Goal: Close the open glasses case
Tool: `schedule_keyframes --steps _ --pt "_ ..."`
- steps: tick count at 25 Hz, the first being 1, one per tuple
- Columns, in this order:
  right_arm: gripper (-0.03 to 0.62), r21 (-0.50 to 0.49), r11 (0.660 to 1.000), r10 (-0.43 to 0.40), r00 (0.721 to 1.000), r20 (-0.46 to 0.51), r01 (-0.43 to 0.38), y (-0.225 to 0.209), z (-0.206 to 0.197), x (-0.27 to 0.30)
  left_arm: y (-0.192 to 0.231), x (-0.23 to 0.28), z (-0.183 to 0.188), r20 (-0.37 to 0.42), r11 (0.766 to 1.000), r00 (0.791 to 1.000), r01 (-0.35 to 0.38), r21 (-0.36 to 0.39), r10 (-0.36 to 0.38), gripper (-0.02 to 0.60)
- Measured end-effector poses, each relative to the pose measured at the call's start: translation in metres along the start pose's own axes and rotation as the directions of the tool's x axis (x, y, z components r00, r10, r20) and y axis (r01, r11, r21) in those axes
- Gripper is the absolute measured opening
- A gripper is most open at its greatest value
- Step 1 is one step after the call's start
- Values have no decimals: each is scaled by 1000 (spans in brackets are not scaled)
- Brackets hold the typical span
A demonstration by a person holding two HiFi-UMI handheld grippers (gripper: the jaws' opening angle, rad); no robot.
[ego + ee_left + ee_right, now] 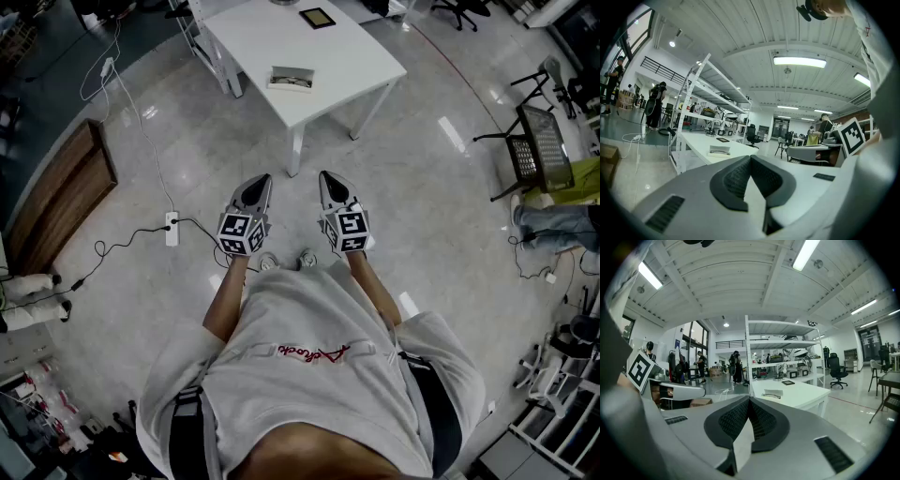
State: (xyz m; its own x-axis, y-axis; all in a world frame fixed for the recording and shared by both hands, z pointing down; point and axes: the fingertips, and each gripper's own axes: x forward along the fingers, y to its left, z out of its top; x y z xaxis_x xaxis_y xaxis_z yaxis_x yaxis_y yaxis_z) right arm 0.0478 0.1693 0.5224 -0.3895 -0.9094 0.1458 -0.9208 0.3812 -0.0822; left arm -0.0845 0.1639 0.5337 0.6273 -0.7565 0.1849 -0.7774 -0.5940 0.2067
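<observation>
Your left claw and right claw, both pressed shut and empty, hang well short of the open grey glasses case on the white desk.

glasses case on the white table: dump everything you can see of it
The glasses case is a small pale oblong box lying flat on the white table, near the edge that faces the person. It looks open, with a darker strip showing inside. Its contents and material are too small to tell. Only the table touches it. The left tool and right tool are both shut, empty and well short of the table.
</observation>
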Motion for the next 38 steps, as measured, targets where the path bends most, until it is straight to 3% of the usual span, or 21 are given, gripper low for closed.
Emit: schedule_keyframes --steps 10,27,38 --pt "18 38 999 28 1000 13 -29 -13 -1 2 -5 11 -4 -5 1000 1000 -21 -9 20 21" --pt "18 5 995 98 995 -6 -98 -42 -7 7 -11 27 -4 1 995 995 -104 -4 104 21" --pt "18 -16 994 104 995 3 -104 -51 -3 31 -3 48 -4 6 995 995 -97 8 97 21"
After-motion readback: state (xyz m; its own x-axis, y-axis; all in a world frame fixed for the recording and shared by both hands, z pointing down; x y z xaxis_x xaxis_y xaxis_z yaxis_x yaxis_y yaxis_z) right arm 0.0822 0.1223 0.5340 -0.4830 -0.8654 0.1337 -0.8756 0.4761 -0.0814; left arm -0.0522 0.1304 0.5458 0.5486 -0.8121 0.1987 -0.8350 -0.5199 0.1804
